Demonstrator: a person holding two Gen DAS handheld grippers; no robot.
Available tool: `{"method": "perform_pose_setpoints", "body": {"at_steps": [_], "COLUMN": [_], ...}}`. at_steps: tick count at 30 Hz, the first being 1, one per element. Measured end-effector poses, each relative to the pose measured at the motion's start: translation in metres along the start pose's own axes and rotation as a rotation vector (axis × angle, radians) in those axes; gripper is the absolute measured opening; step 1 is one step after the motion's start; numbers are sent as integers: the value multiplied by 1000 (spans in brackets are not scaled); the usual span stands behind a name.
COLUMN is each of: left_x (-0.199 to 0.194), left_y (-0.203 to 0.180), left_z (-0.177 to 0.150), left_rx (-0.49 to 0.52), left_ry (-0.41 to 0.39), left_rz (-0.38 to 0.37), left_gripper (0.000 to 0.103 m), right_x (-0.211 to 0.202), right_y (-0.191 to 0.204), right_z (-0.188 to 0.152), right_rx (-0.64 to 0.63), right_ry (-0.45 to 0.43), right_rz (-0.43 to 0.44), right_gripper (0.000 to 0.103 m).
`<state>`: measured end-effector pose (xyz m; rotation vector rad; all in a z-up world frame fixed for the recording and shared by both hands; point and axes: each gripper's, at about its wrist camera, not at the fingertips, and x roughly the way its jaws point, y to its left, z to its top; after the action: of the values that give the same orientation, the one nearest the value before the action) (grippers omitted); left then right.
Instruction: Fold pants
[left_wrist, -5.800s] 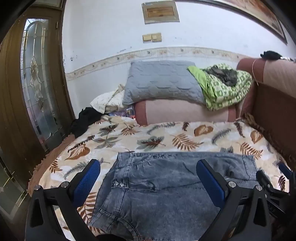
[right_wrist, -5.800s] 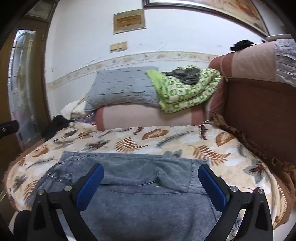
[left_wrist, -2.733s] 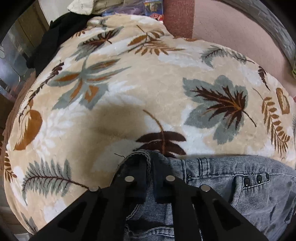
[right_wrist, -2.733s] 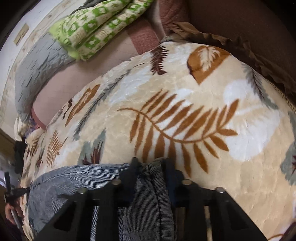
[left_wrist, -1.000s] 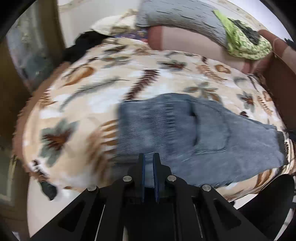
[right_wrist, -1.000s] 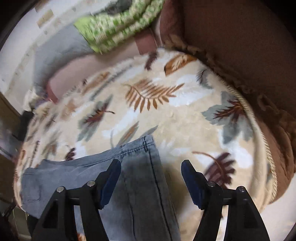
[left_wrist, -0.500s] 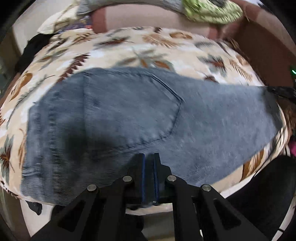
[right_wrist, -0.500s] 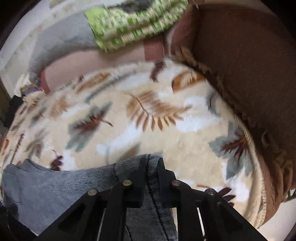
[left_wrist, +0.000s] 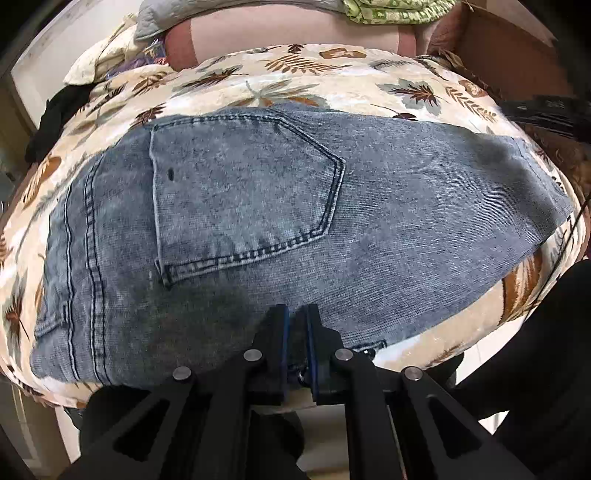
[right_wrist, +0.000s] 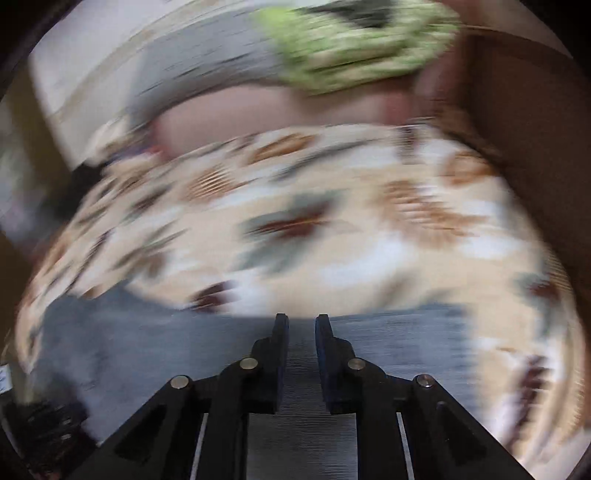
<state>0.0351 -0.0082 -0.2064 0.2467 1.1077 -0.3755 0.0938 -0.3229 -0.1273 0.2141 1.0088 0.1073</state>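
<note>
- The pants (left_wrist: 280, 221) lie folded lengthwise on the leaf-print blanket (left_wrist: 332, 85), back pocket (left_wrist: 240, 192) up, waistband to the left and leg end to the right, near the bed's front edge.
- The left gripper (left_wrist: 296, 332) is clamped on the pants' near edge, probably to pin that side while the other end is carried.
- The right gripper (right_wrist: 301, 332) has just closed; denim fills the narrow gap between its jaws, so it grips the leg end.
- The right view is blurred, so the exact hold is unclear.
- Judged next: bringing the leg end toward the waistband.
</note>
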Motion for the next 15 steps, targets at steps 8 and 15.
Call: {"method": "perform_pose_setpoints", "body": {"at_steps": [8,15], "left_x": [-2,-11], "left_y": [6,16], "left_z": [-4,-8], "left_rx": [-31,-71], "left_ry": [18,68], "left_rz": [-46,-120], "left_gripper": [8,8], "right_x": [88,103], "right_y": [120,146], "right_z": [1,-23], "right_rx": [-129,-253], "right_ry": [117,146], "right_rz": [119,31], "right_gripper": [17,17]}}
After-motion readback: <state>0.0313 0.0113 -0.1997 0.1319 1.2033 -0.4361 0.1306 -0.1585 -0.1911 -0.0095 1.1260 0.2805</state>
